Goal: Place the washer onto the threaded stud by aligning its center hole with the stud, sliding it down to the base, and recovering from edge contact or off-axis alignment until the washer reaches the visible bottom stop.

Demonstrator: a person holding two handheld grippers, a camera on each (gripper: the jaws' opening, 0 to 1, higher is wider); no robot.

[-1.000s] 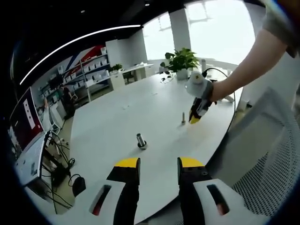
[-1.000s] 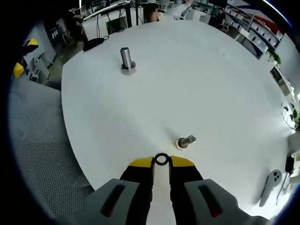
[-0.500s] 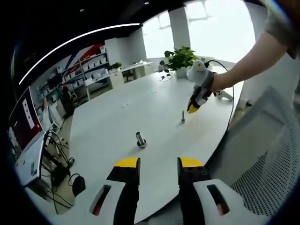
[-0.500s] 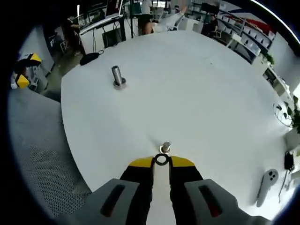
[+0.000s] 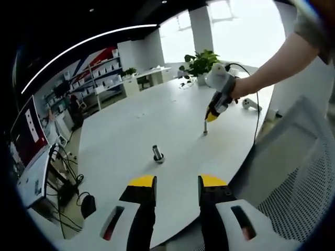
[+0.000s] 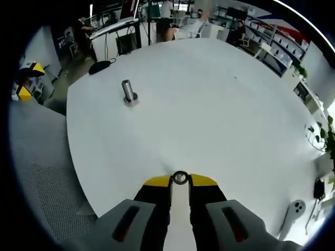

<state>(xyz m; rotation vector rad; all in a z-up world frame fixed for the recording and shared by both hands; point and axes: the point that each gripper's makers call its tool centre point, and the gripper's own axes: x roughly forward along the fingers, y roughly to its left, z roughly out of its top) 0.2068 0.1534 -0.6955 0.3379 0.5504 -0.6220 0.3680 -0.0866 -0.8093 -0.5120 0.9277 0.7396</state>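
I have the washer (image 6: 180, 178) pinched edge-on between my right fingers (image 6: 157, 183), its hole facing the camera, and through that hole I see a grey metal disc that I take to be the top of the threaded stud (image 5: 205, 127). From the left gripper view, my right gripper (image 5: 211, 116) hangs directly above that stud, which stands upright on the white desk (image 5: 157, 115) with its long axis vertical, so the washer sits just over the stud's tip; I cannot tell whether they touch yet. The coming move, as I judge it, is straight down along that axis, and any tilt of my right hand would catch the washer's rim on the threads. My left gripper (image 5: 177, 188) hovers well back near the desk edge, its 2 fingers parted and holding nothing. A 2nd, thicker stud (image 6: 127, 92) stands well apart, nearer my left gripper, and plays no part here.
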